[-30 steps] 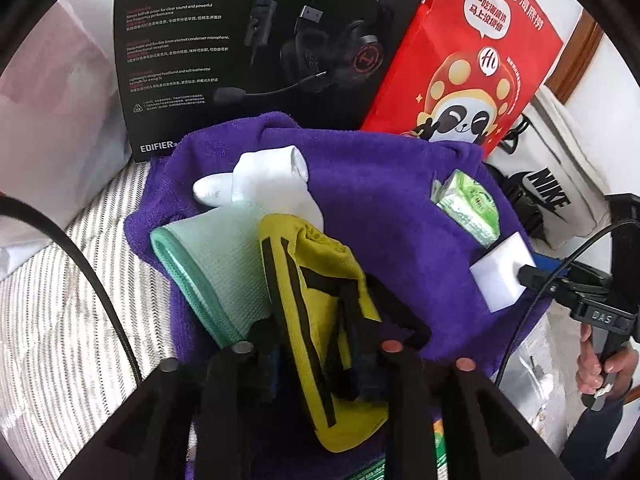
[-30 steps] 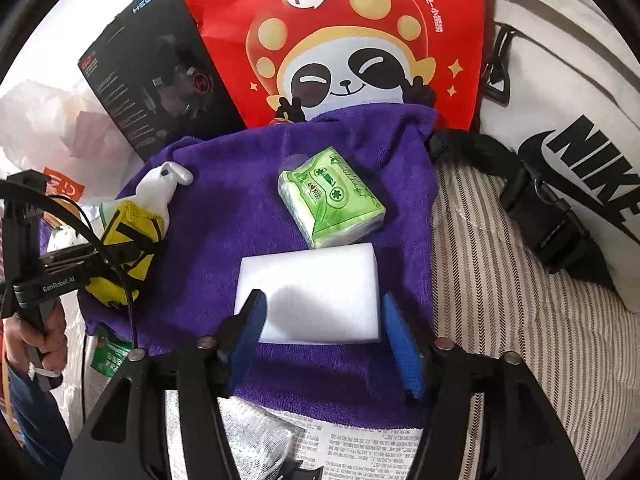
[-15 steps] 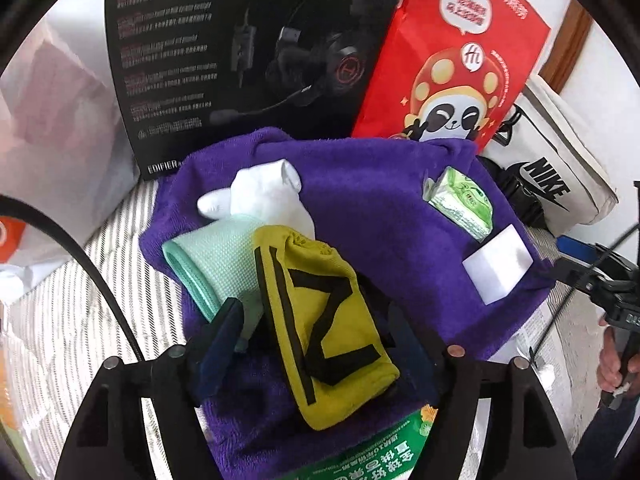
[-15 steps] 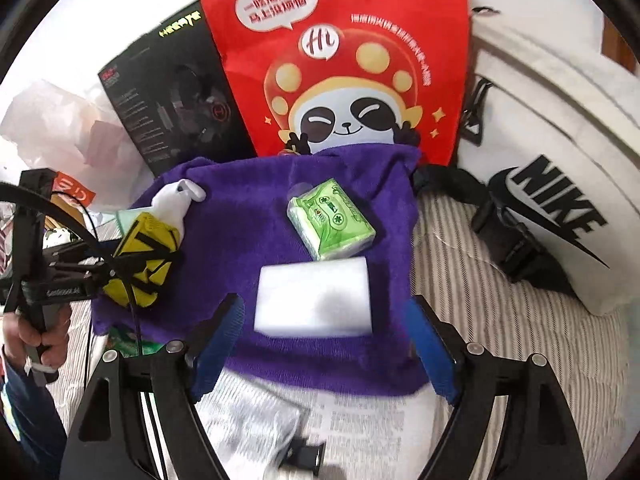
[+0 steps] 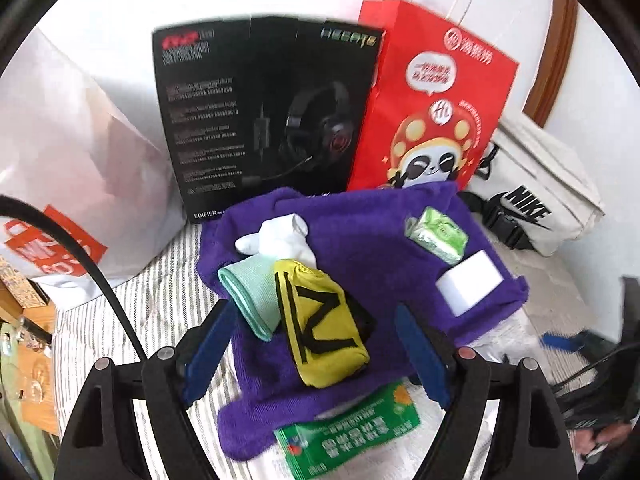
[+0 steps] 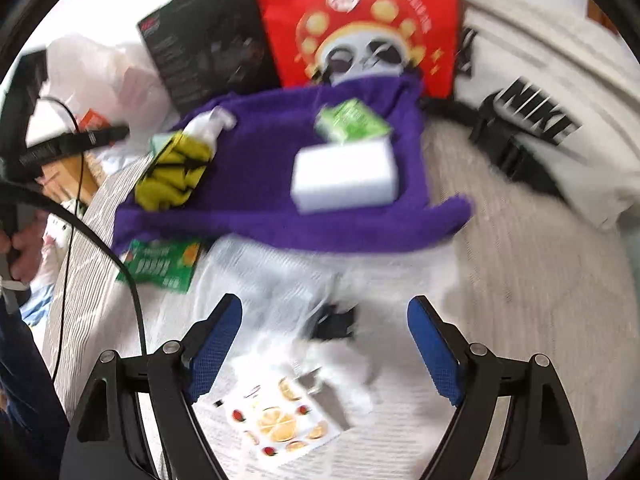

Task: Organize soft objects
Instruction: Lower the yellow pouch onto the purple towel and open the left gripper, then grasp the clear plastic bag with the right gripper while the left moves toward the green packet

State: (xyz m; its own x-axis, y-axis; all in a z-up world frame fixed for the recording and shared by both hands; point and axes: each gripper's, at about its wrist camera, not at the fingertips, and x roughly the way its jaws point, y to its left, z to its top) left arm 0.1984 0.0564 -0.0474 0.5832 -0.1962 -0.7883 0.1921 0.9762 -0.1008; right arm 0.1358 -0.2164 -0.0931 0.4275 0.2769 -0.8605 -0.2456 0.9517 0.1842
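Observation:
A purple towel (image 5: pixel 360 232) is spread on the striped bedding. On it lie a yellow cloth with black marks (image 5: pixel 320 332), a mint green cloth (image 5: pixel 250 292), a white sock (image 5: pixel 280 236), a green tissue pack (image 5: pixel 438 234) and a white sponge block (image 5: pixel 468 282). My left gripper (image 5: pixel 314 312) hovers above the yellow cloth; its jaws are opening and the pads stand clear of it. My right gripper (image 6: pixel 324 302) is open and holds nothing, well short of the sponge block (image 6: pixel 344 174) and towel (image 6: pixel 260 184), over a clear plastic bag.
Behind the towel stand a black headset box (image 5: pixel 260 112), a red paper bag (image 5: pixel 432 112) and a white Nike bag (image 5: pixel 536 196). A white plastic bag (image 5: pixel 72 152) sits at the left. A green packet (image 5: pixel 348 436) pokes from under the towel. A fruit sticker sheet (image 6: pixel 276 420) lies near me.
My left gripper let go of the yellow cloth, opened wide and rose. My right gripper opened off the white sponge block and drew back from the towel.

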